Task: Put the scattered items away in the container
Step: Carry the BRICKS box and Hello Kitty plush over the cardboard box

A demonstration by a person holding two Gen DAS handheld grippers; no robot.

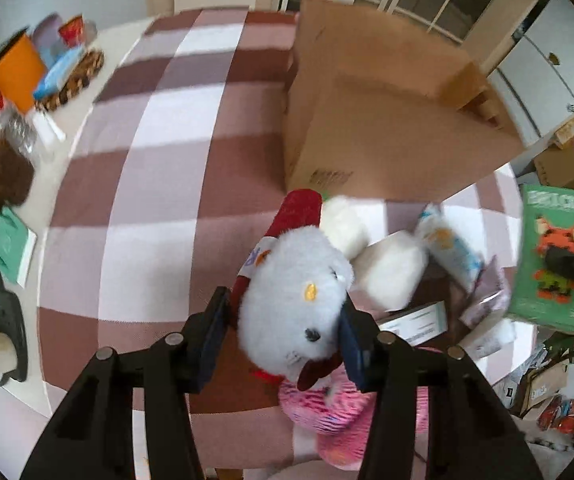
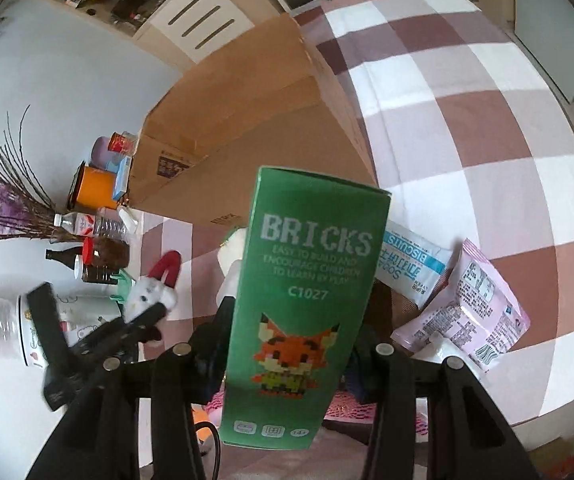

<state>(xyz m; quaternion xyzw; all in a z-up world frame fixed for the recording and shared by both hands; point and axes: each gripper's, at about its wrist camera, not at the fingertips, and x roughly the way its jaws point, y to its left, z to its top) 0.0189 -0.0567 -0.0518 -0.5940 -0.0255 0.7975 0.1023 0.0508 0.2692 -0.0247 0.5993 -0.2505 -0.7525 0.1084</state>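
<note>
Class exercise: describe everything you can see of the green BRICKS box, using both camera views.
The green BRICKS box is a tall cardboard carton, printed with white "BRICKS" lettering, the code C1027 and a pixel-style orange fox. It stands roughly upright, slightly tilted, lifted off the checked cloth and clamped between the fingers of the right gripper. In the left wrist view it shows at the right edge, in front of the cardboard container.

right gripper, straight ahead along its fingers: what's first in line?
Beyond the green BRICKS box that the right gripper holds, probably the cardboard box's near wall; depth unclear.
</note>
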